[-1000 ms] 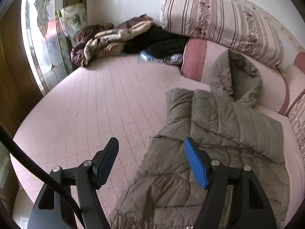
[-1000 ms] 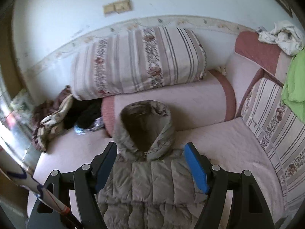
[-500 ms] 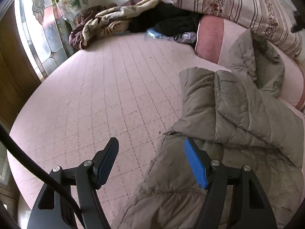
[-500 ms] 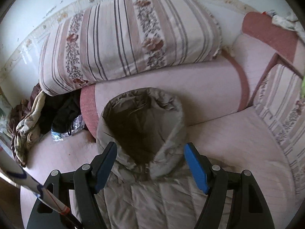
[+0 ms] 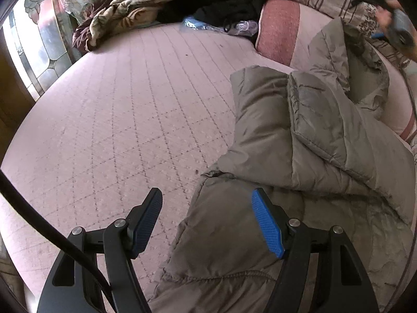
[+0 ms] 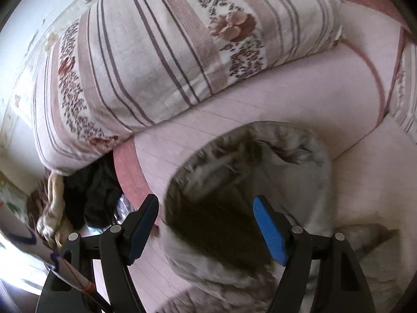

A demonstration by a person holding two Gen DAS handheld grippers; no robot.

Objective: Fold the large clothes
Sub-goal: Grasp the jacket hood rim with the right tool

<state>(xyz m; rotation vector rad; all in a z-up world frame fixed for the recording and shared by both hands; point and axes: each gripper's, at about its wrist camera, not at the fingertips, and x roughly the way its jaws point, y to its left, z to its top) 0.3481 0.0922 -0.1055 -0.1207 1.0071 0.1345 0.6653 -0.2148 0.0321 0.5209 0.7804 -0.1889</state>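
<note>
- Taupe quilted down jacket (image 5: 299, 140) fills the lower right of the left wrist view, spread on a pink quilted bed cover (image 5: 125, 109), with one sleeve folded across its body.
- Its long axis runs from the hem at the bottom edge of that frame up to the hood (image 5: 362, 60) at upper right, which leans on a pink bolster (image 5: 278, 28).
- Left gripper (image 5: 206, 221) hovers over the jacket's left side edge near the hem, jaws released and empty; one pad sits above the bare cover, the other above the fabric, so the edge lies between them.
- Right gripper (image 6: 206, 224) faces the hood (image 6: 247, 182) in its own view, which is blurred; its jaws have just been opening, and the hood's dark lining lies between the pads with no pinch visible.
- Each hand is nearest one end: left at the hem side, right at the hood.
- My judgement: the next fold turns on the hood coming down along the long axis toward the hem.
- A striped floral pillow (image 6: 169, 60) sits behind the hood.
</note>
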